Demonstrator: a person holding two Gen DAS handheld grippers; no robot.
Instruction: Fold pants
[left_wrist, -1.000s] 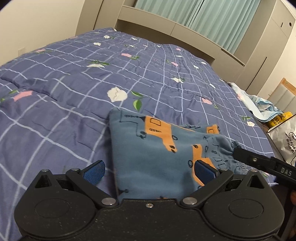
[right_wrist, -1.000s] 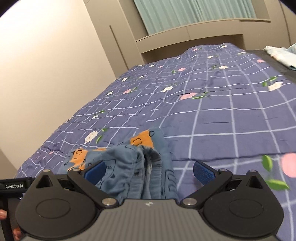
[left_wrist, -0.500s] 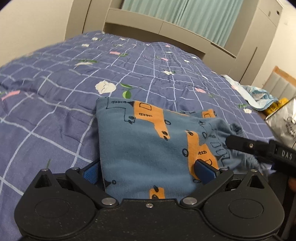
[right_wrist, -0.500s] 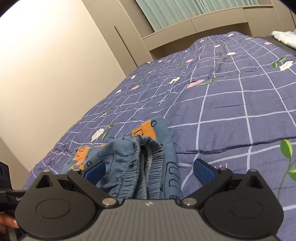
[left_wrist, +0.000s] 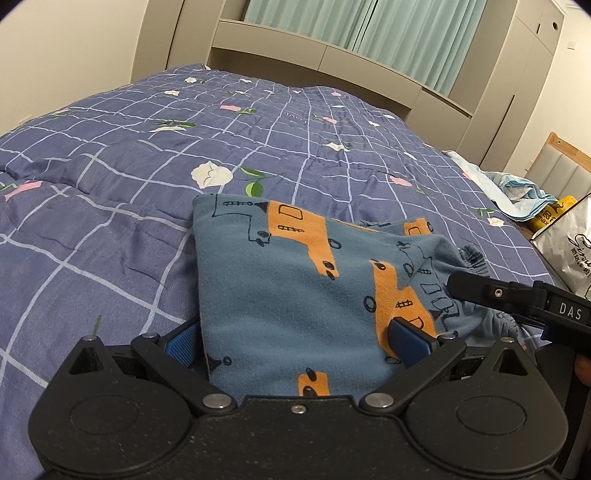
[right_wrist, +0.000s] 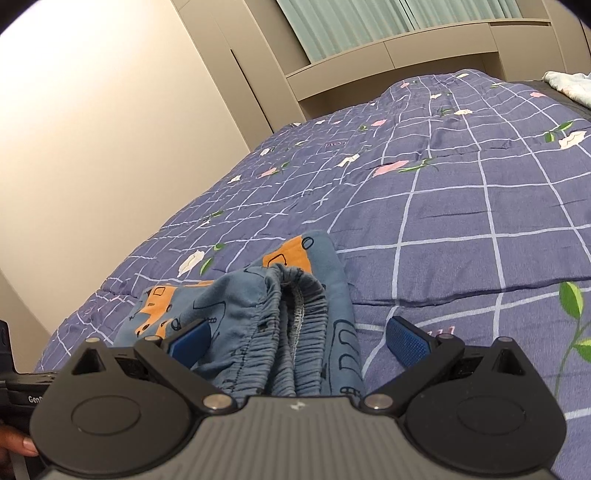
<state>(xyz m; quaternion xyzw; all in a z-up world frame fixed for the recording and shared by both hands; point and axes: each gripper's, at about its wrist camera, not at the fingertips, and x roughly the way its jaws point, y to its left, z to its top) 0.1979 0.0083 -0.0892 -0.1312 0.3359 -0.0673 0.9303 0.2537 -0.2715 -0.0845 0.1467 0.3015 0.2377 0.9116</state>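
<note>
The folded blue pants with orange vehicle prints lie on the checked quilt. My left gripper is open, its blue pads standing on either side of the fold's near edge. In the right wrist view the gathered elastic waistband of the pants lies between the fingers of my open right gripper, nearer the left pad. The right gripper's black body reaches in over the waistband end. Neither gripper pinches the cloth.
A crumpled light blue cloth lies at the bed's right edge, with a white bag and a yellow pack beside it. A headboard shelf and curtains stand behind the bed. A wall runs along the left side.
Both grippers have moved forward onto the pants, so the cloth now lies deeper between the open fingers. The pants themselves have stayed in place.
</note>
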